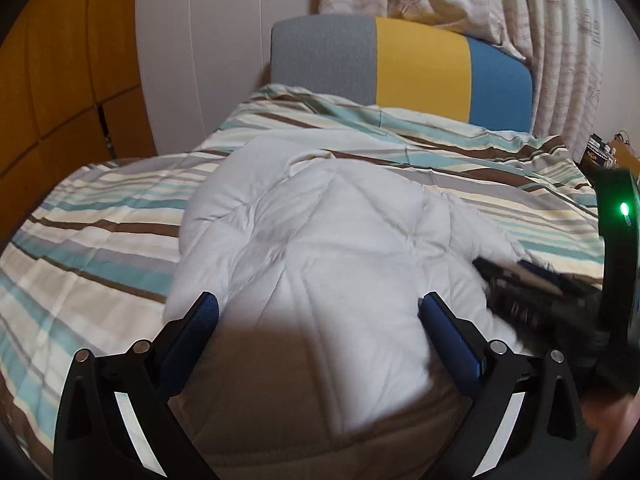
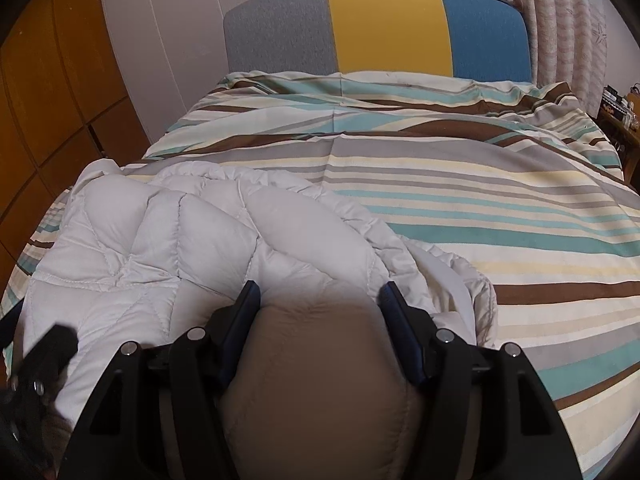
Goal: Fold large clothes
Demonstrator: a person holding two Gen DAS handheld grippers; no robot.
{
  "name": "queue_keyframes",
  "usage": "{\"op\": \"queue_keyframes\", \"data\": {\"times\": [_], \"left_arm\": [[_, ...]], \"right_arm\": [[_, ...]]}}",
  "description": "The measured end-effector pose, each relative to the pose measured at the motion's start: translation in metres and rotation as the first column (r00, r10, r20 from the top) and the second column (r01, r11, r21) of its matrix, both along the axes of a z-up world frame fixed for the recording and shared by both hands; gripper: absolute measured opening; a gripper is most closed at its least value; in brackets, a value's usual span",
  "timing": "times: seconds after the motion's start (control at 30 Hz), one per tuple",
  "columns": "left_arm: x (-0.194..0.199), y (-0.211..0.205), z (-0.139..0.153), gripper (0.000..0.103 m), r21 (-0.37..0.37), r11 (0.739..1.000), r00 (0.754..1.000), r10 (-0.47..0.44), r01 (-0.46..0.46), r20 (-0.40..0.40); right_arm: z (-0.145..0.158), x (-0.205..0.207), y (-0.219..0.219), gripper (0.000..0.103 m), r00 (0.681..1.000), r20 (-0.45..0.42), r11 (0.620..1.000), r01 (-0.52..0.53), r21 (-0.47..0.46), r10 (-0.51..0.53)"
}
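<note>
Left gripper [image 1: 318, 306] spread wide over white quilted jacket [image 1: 320, 232], right gripper [image 2: 318, 294] half-open, jacket fold between, grip unclear

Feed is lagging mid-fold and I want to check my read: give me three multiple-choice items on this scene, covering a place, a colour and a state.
1. Where does the white quilted padded garment lie?
A. On the floor
B. On the striped fabric bedcover
C. On a wooden chair

2. Which colours does the upholstered panelled headboard show, from left to right in the picture?
A. Red, white, green
B. Blue, grey, black
C. Grey, yellow, blue

3. How do the jaws of the left hand-held gripper stand?
A. Wide apart
B. Shut on a hanger
C. Shut on a pillow

Answers:
1 B, since stripes show around the garment in both views.
2 C, since the three panels stand in that order in both views.
3 A, since the two blue pads stand well apart over the garment.
</note>
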State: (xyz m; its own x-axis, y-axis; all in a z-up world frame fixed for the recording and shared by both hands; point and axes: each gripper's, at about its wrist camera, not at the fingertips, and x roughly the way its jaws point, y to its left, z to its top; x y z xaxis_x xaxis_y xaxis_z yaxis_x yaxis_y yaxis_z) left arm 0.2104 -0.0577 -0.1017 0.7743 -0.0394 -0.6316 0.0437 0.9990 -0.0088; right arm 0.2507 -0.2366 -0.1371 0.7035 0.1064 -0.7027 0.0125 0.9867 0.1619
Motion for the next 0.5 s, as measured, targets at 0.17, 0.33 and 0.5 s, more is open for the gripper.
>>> {"op": "queue_keyframes", "data": {"times": [0.17,0.33,0.5], "left_arm": [[0.023,0.008,-0.017,0.100,-0.082,0.996,0.999,-0.043,0.041,-0.020],[0.022,0.008,-0.017,0.100,-0.107,0.992,0.998,-0.061,0.059,-0.016],[-0.006,0.007,0.003,0.100,-0.063,0.997,0.999,-0.038,0.038,0.007]], "right_arm": [[0.002,-0.002,0.001,0.063,0.999,0.017,0.999,0.029,-0.016,-0.029],[0.007,-0.011,-0.003,0.068,0.998,0.053,0.999,0.032,0.014,-0.032],[0.023,-0.043,-0.001,0.080,0.996,0.089,1.000,0.000,-0.009,0.001]]}}
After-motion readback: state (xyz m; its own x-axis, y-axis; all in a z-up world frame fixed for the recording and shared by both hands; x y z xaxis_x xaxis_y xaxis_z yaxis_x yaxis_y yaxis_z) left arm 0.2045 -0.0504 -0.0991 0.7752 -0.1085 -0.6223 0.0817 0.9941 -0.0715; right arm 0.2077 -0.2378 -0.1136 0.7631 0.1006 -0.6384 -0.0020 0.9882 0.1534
